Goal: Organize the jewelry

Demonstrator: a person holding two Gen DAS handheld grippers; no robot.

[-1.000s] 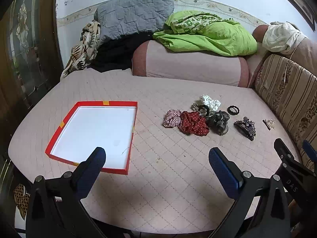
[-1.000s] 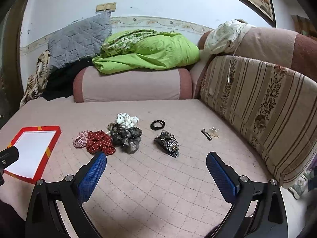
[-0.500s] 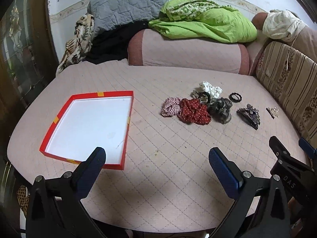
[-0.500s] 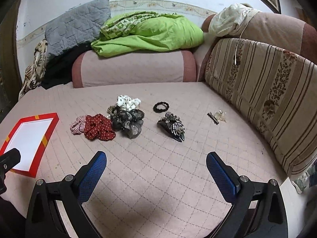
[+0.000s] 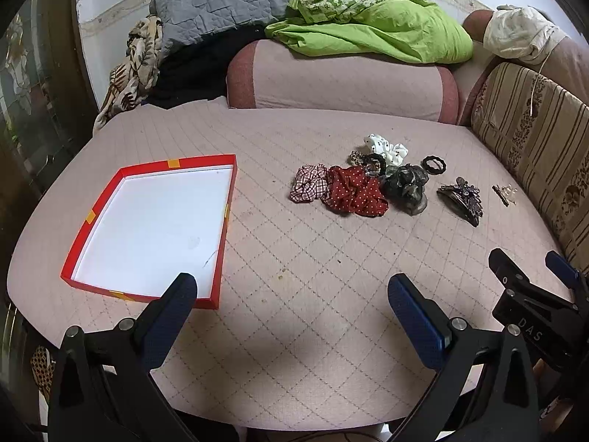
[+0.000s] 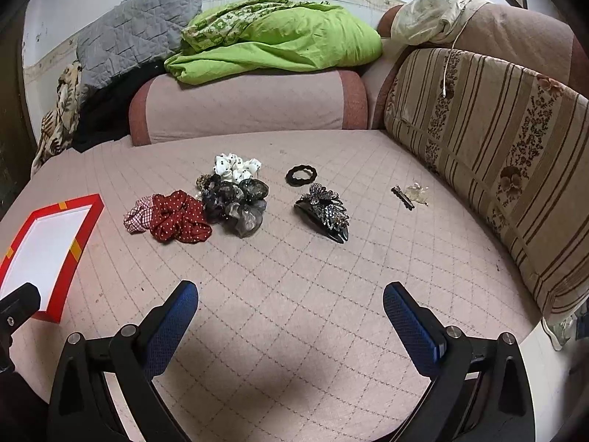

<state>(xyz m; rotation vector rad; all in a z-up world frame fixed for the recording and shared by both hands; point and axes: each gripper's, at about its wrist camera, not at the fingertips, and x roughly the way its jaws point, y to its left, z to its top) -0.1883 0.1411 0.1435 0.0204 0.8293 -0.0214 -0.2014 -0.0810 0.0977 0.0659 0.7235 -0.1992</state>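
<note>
The quilted pink sofa seat [image 5: 294,331] is carrying everything, w/ a striped back cushion [image 6: 497,140] running along its right side and a pink bolster [image 6: 250,103] lying across the far end. A green blanket [image 6: 279,44] is sitting on top of the bolster; a grey quilted pillow [image 5: 221,0] is leaning beside it to the left.

A red-rimmed tray [image 5: 92,217] w/ a white floor is lying flat on the left part of the seat, well apart from the hair items.

The accessories are lying in a loose group toward the far right:
- Red polka-dot scrunchie [image 6: 180,221], touching a checked scrunchie [image 6: 136,217] on its left.
- Grey sheer scrunchie [image 6: 239,206], touching the red one on the right.
- White dotted scrunchie [image 6: 237,165], sitting just behind the grey one.
- Dark jewelled hair claw [image 6: 325,211], lying near the grey scrunchie, not touching it.
- Black hair tie [image 6: 302,175], lying just behind the claw.
- Small hairpin [image 6: 403,197] w/ a clear clip beside it, lying near the striped cushion.

The left tongs [image 5: 291,298] are hovering released, fingers wide apart, over the near seat, one tip overlapping the tray's near corner in view. The right tongs [image 6: 291,305] are also hovering released, gripping nothing, w/ the accessories lying ahead of them.
</note>
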